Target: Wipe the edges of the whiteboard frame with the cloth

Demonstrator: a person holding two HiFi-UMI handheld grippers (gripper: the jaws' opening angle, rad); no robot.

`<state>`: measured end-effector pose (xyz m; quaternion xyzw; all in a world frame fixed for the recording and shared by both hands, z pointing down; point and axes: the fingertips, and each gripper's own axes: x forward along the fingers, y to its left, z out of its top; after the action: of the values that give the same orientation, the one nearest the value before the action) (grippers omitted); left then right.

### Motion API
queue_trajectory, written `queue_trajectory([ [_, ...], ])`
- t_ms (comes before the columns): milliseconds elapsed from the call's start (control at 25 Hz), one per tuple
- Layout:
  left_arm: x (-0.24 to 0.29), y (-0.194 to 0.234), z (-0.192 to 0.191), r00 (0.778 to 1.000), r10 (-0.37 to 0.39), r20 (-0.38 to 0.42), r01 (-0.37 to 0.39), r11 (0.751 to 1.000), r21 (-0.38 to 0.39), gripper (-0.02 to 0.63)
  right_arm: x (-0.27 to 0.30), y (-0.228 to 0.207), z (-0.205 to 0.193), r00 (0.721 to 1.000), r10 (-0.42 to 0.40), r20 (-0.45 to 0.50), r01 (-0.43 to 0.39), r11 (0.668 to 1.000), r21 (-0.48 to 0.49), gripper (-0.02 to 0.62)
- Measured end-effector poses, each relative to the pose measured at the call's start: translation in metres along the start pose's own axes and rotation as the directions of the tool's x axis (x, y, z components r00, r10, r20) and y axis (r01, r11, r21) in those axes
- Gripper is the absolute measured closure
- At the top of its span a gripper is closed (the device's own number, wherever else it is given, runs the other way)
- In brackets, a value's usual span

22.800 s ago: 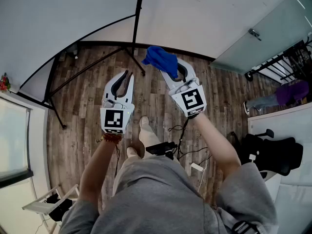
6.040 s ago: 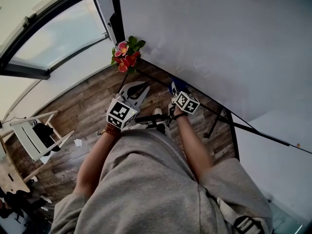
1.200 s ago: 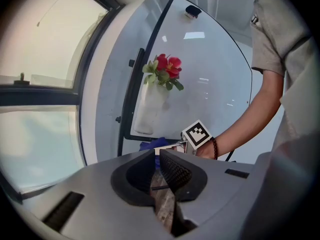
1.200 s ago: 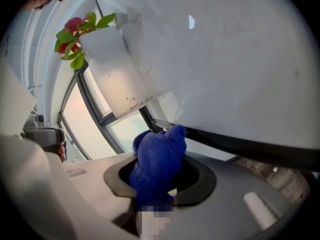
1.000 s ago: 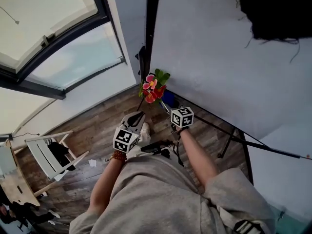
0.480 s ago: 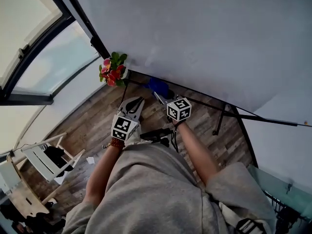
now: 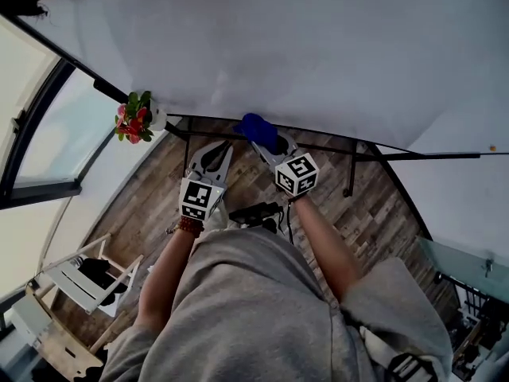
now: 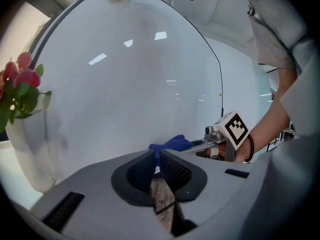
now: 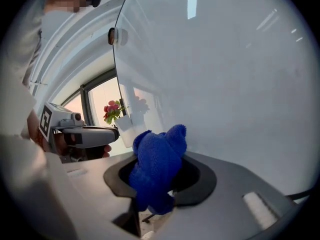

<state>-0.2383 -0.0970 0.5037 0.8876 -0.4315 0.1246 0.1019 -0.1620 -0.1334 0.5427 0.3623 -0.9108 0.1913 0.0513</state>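
Wiping bottom whiteboard frame point(image 7: 207, 119): right gripper point(image 7: 266, 143) clamps cloth point(image 7: 256, 129), 12 o'clock; left gripper point(image 7: 213, 151) closed, empty. Next, likely: slide along edge.

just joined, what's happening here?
A person stands facing a whiteboard with a gripper in each hand. The right gripper is shut on a bunched blue cloth and holds it up against the board's bottom edge; actual contact with the frame can't be confirmed. The left gripper hangs alongside, jaws together with nothing between them. A pot of flowers sits off to the left.
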Motion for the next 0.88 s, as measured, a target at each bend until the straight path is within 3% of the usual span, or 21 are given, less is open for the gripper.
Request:
queue_trajectory([
  [360, 0.033, -0.049, 0.078, 0.991, -0.010, 0.130, -0.006, 0.992, 0.128, 0.574, -0.082, -0.023, 0.072, 0.976, -0.113, 0.185, 0.125, 0.990, -0.059, 0.448],
  [680, 0.039, -0.083, 0.154, 0.962, 0.000, 0.272, -0.062, 0.974, 0.218, 0.572, -0.143, -0.024, 0.140, 0.925, -0.162, 0.344, 0.214, 0.970, -0.119, 0.448],
  [880, 0.032, -0.098, 0.196, 0.943, 0.001, 0.332, -0.078, 0.973, 0.217, 0.572, -0.170, -0.014, 0.185, 0.894, -0.180, 0.411, 0.280, 0.940, -0.196, 0.448],
])
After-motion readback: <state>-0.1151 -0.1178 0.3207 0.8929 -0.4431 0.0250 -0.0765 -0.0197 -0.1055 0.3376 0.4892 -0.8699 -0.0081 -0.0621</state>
